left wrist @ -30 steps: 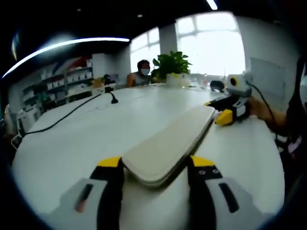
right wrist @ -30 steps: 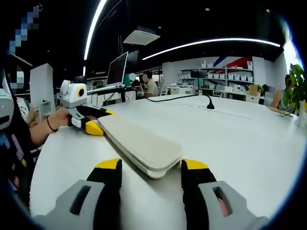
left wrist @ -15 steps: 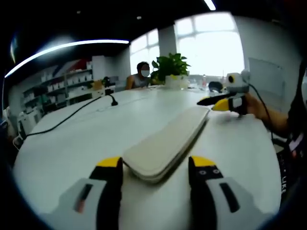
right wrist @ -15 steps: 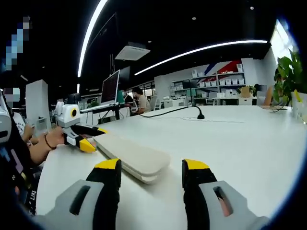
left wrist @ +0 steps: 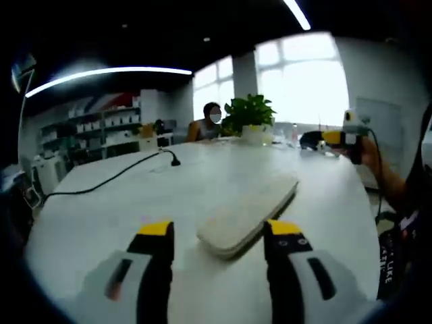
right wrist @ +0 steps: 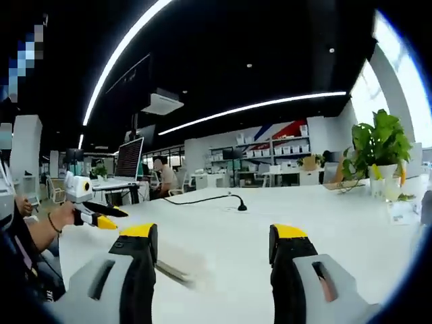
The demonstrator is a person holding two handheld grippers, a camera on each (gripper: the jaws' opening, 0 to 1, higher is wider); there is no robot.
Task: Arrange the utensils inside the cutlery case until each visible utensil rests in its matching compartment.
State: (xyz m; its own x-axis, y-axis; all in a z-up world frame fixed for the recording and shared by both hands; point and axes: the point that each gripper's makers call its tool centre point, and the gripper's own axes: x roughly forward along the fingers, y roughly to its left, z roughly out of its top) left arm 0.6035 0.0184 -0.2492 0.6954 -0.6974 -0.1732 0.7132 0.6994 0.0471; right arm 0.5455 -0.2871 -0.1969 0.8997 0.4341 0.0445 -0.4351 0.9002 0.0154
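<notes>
Closed cutlery case point(left wrist: 247, 214) on white table point(left wrist: 135, 202), lid shut.
Lay between and just beyond left gripper point(left wrist: 217, 233); both jaws spread wide, empty. Right gripper point(right wrist: 214, 236) likewise, raised above table.

left gripper point(left wrist: 217, 229) fingers apart, right gripper point(right wrist: 213, 233) fingers apart
</notes>
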